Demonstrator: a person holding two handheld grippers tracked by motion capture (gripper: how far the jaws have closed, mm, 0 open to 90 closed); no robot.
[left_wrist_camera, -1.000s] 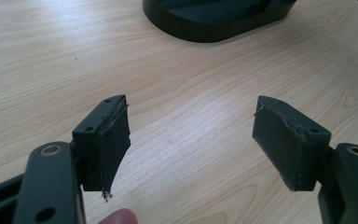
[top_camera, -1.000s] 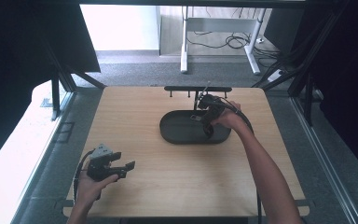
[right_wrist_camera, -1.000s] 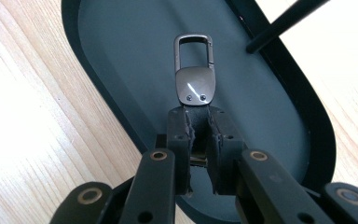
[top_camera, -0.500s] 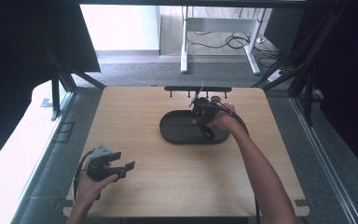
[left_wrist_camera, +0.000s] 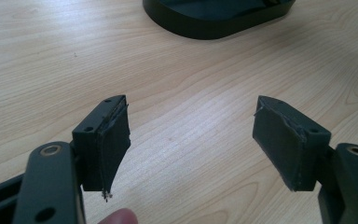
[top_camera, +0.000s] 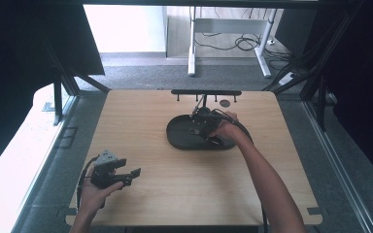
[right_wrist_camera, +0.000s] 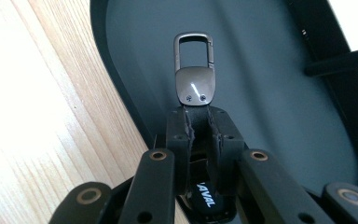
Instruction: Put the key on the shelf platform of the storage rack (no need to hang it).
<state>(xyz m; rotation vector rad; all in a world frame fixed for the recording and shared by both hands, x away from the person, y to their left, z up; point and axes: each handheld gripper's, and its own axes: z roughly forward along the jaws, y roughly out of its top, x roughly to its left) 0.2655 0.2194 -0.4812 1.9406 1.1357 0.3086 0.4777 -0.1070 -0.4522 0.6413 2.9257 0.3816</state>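
Note:
A keyring with a grey metal clip (right_wrist_camera: 194, 70) on a black strap is pinched between the pads of my right gripper (right_wrist_camera: 198, 121), which is shut on it. It hangs just over the floor of a black oval tray (right_wrist_camera: 270, 93). In the high view the right gripper (top_camera: 197, 127) is over the middle of the tray (top_camera: 175, 141). My left gripper (top_camera: 133, 175) rests near the table's front left, jaws wide apart. Between its fingers (left_wrist_camera: 107, 140) I see nothing but bare wood, with the tray (left_wrist_camera: 214, 18) farther off.
A black hook rack (top_camera: 206, 92) stands along the table's far edge, with a small round thing (top_camera: 225, 103) hanging from it. The wooden table (top_camera: 150, 194) lies bare in front of the tray. A cable trails from the right hand along the forearm.
My right gripper has moved left and down over the tray with the keyring in it. The left hand has stayed put.

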